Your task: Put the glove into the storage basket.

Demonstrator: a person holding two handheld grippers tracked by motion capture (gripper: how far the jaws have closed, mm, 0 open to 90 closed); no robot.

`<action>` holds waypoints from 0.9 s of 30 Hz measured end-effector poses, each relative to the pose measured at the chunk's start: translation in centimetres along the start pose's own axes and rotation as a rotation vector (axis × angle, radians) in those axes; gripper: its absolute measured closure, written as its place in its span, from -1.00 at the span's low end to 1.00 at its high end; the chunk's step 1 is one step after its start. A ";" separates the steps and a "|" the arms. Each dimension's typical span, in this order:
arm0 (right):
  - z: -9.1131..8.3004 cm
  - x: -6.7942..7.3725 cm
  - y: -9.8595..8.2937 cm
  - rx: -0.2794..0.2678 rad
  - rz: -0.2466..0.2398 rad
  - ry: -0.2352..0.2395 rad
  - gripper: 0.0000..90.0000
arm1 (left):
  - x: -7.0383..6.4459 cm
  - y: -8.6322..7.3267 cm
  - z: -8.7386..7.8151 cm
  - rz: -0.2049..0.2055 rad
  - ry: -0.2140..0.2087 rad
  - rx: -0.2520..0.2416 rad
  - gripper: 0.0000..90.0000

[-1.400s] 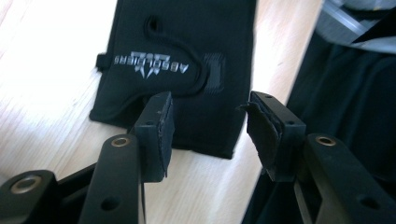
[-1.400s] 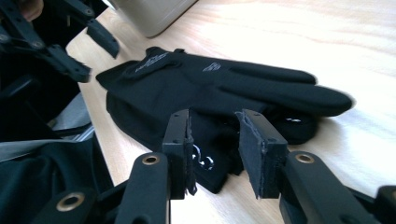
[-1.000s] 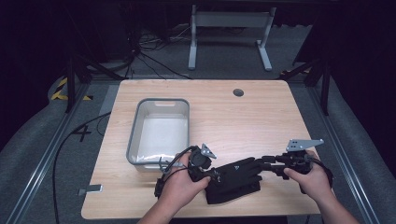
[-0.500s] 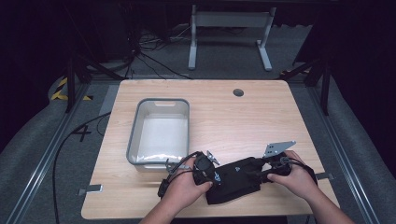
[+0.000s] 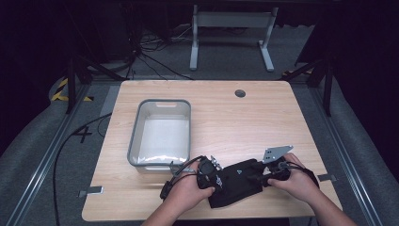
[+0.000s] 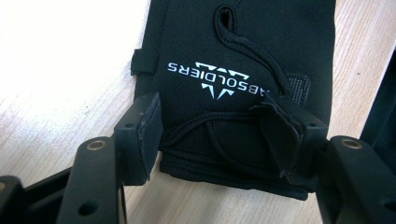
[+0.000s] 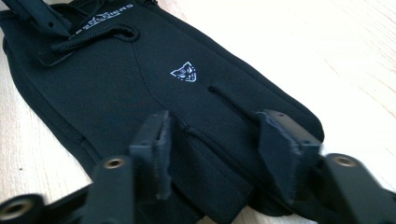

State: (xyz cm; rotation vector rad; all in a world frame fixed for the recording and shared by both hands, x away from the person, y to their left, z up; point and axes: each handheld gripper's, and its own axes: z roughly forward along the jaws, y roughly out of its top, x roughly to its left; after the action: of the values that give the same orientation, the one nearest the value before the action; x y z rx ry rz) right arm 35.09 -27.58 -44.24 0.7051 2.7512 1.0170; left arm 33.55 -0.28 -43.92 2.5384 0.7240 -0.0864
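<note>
Straddling the black glove [image 6: 243,79], both tongs (logo legible close-up)

My hands cover part of the flat black fabric glove [image 5: 235,181] from above; my left gripper's [image 6: 219,135] view crops its fingers at the top edge.

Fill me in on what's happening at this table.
A person works a black glove lying flat on the near edge of the wooden table, one handheld gripper at each end. The left gripper has its jaws spread around the cuff end, beside the printed lettering and pull loop. The right gripper straddles the finger end, jaws also open. Neither has clamped down yet. A grey bin sits just behind the glove, with nothing visible inside.
</note>
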 end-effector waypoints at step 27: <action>-0.8 0.1 -0.1 -0.026 0.053 -0.025 0.85 | 0.0 0.6 -0.3 0.006 0.087 -0.005 0.94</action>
State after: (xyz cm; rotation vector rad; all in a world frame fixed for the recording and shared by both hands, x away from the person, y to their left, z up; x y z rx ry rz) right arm 34.78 -28.10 -43.71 0.7853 2.7068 1.0452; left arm 33.83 -0.57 -43.36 2.5527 0.7488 0.0276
